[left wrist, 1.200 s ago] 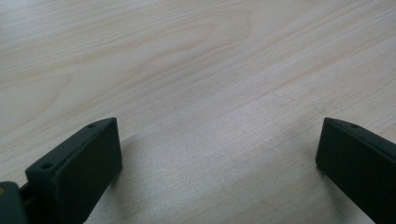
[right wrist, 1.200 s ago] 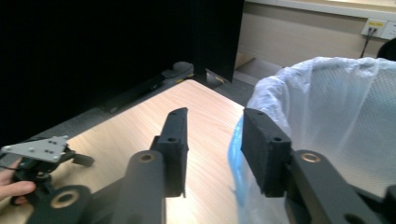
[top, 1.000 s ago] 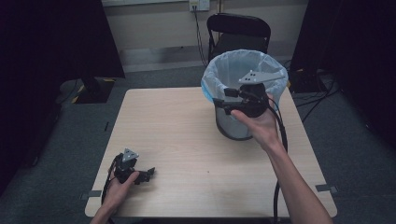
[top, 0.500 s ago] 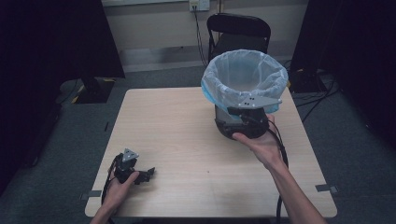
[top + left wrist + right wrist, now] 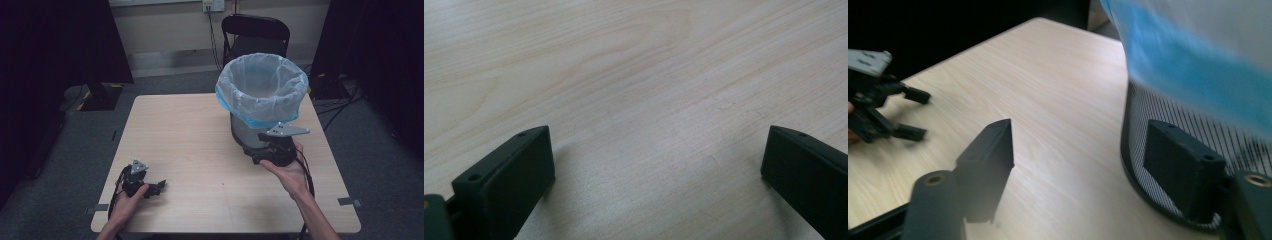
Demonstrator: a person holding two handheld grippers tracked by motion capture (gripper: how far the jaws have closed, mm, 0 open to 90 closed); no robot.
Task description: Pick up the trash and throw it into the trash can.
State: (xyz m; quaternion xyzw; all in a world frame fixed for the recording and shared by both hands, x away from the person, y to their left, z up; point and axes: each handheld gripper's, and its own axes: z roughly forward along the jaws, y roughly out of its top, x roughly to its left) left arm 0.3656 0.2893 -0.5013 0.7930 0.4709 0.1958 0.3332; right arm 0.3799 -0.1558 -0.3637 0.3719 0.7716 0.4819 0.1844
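Step in hand: I am bringing the right claw (image 5: 260,150) in low against the base of the mesh bin (image 5: 245,132), which is standing toward the far right of the desk (image 5: 190,130).
Right claw: its jaws are standing wide with nothing between them; in the right gripper view one jaw is sitting right at the bin's dark mesh wall (image 5: 1168,125), though I cannot tell whether it is touching, and the other is hanging over bare wood.
Liner: a pale blue bag (image 5: 262,87) is folding over the bin's rim and draping down the outside.
Left claw: the left claw (image 5: 157,186) is resting near the front left corner of the desk, jaws spread wide and holding nothing, well apart from the bin.
Next move, as I judge it: I am aiming to get a jaw around the wall or lower rim before closing, keeping clear of the loose liner.
Surroundings: a black folding chair (image 5: 255,32) is standing behind the desk; cables are trailing on the floor at the right.
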